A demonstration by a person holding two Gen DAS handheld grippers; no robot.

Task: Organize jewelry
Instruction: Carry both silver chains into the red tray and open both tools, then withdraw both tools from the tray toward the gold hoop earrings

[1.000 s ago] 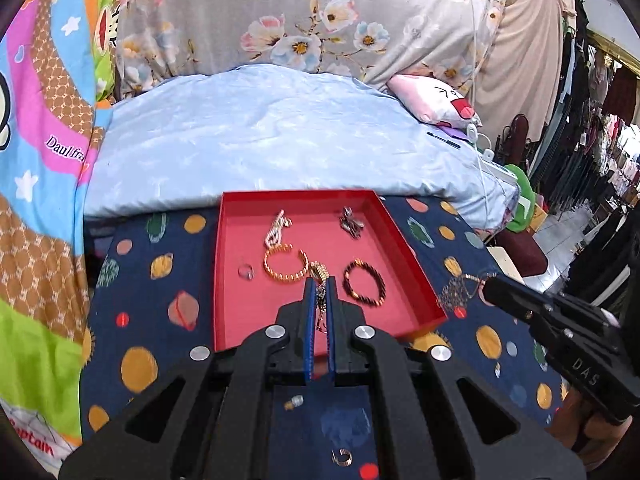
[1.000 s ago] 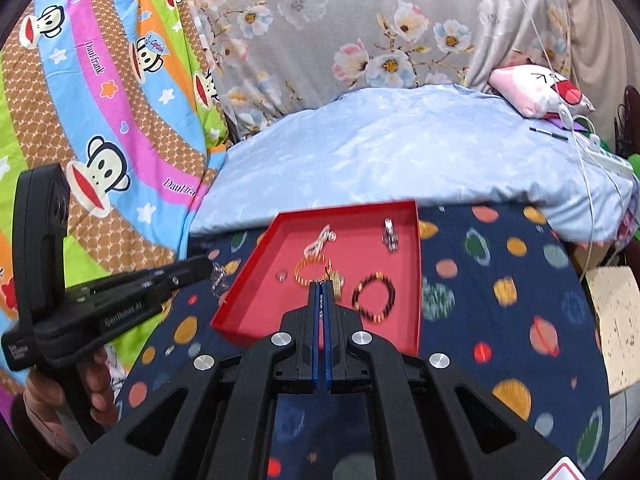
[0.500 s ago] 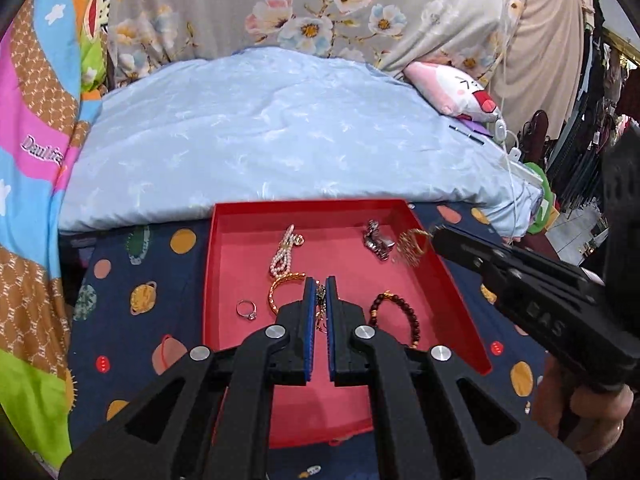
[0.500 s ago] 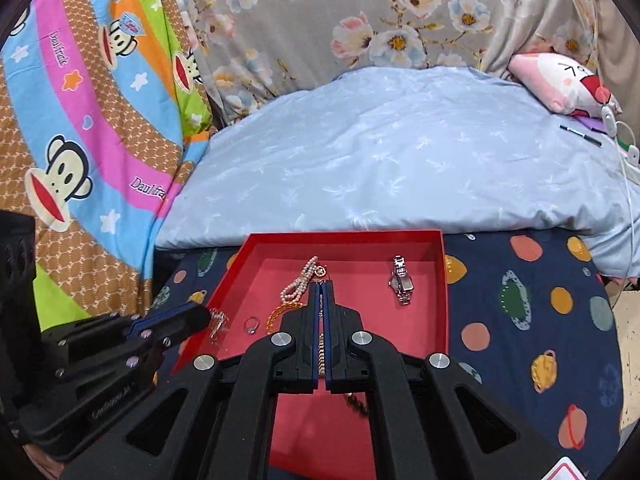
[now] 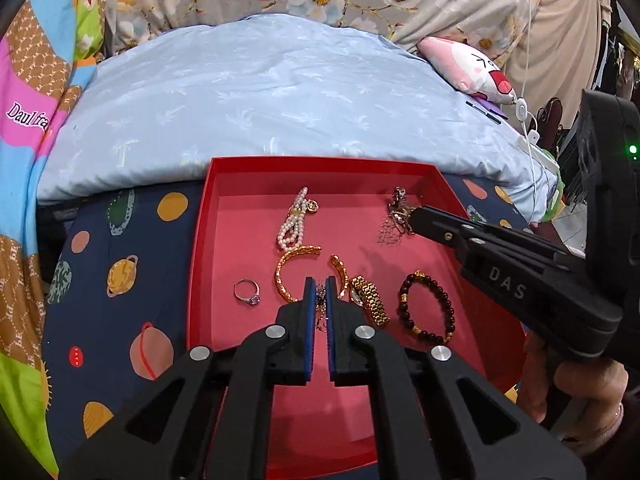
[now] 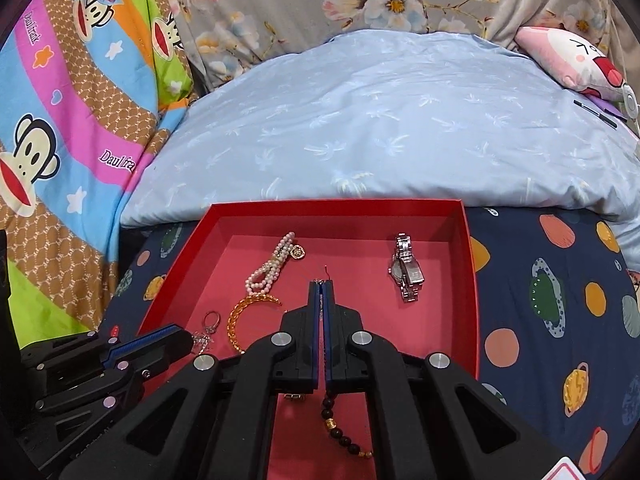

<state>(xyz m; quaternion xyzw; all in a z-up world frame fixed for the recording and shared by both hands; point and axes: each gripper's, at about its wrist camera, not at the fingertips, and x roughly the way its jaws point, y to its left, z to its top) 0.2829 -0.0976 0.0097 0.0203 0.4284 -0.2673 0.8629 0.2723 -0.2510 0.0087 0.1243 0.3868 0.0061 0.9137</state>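
A red tray (image 5: 202,240) lies on the dark planet-print cloth. It holds a pearl bracelet (image 5: 294,220), a gold bangle (image 5: 286,270), a ring (image 5: 247,292), a gold watch (image 5: 370,300), a dark bead bracelet (image 5: 428,308) and a silver watch (image 6: 406,270). My left gripper (image 5: 319,280) hangs low over the tray's middle, shut on a small silvery chain piece (image 5: 320,294). My right gripper (image 5: 414,214) reaches in from the right, shut on a small gold piece (image 5: 400,218) with fine strands, close above the tray floor beside the silver watch.
A pale blue quilt (image 5: 280,92) rises just behind the tray. A cartoon-print blanket (image 6: 60,100) lies to the left and a pink plush pillow (image 6: 572,60) at the far right. A hand (image 5: 576,388) holds the right gripper's handle.
Both grippers have moved forward and down over the tray, each still pinching its piece. The right gripper came in from the cloth on the right to the tray's far right part.
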